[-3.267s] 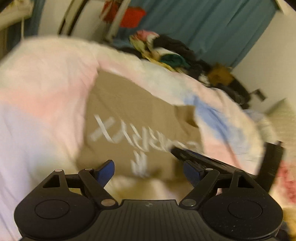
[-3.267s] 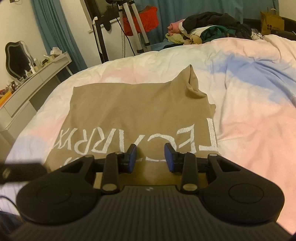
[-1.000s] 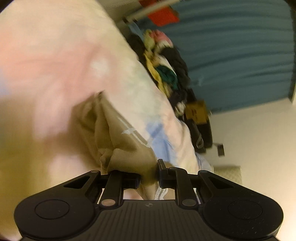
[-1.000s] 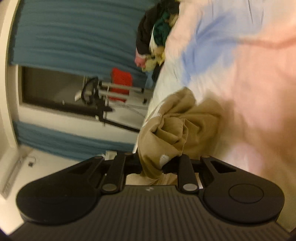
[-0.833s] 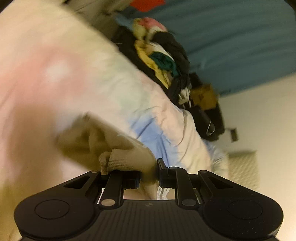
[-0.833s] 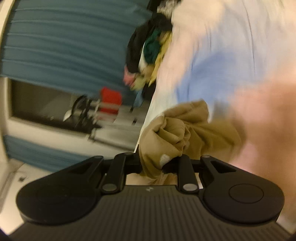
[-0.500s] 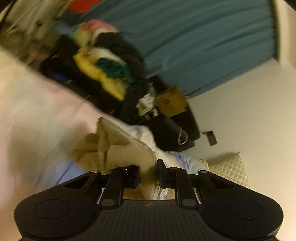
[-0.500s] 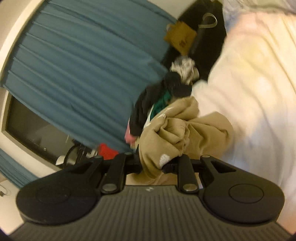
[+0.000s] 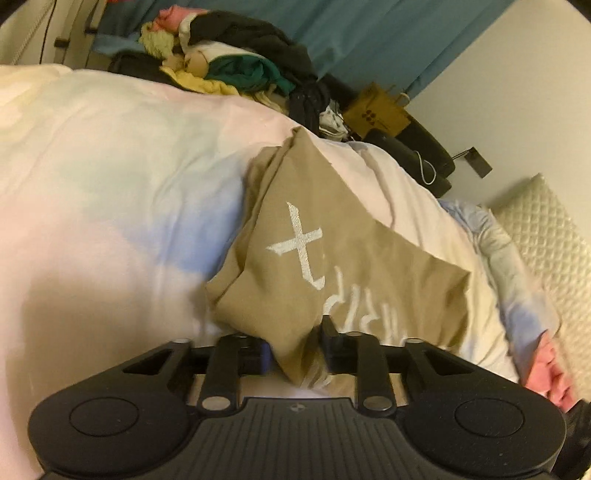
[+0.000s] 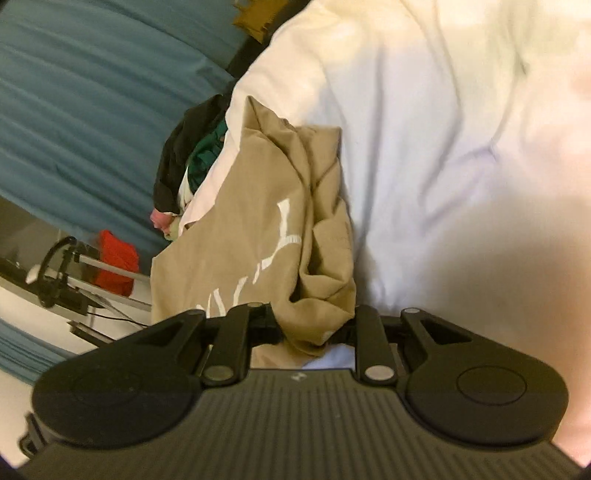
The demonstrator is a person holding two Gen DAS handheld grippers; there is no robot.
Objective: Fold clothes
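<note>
The tan cotton T-shirt with white lettering (image 9: 332,258) lies folded over on the pastel pink, white and blue duvet (image 9: 110,184), one end in each gripper, probably so the doubled panel lands flat. The left gripper (image 9: 295,350) has its jaws opening, cloth between them and seemingly slipping free. The right gripper (image 10: 314,328) pinches a bunched edge. Beyond, a heap of unfolded mixed clothes (image 9: 236,62) waits before teal curtains (image 9: 369,33).
</note>
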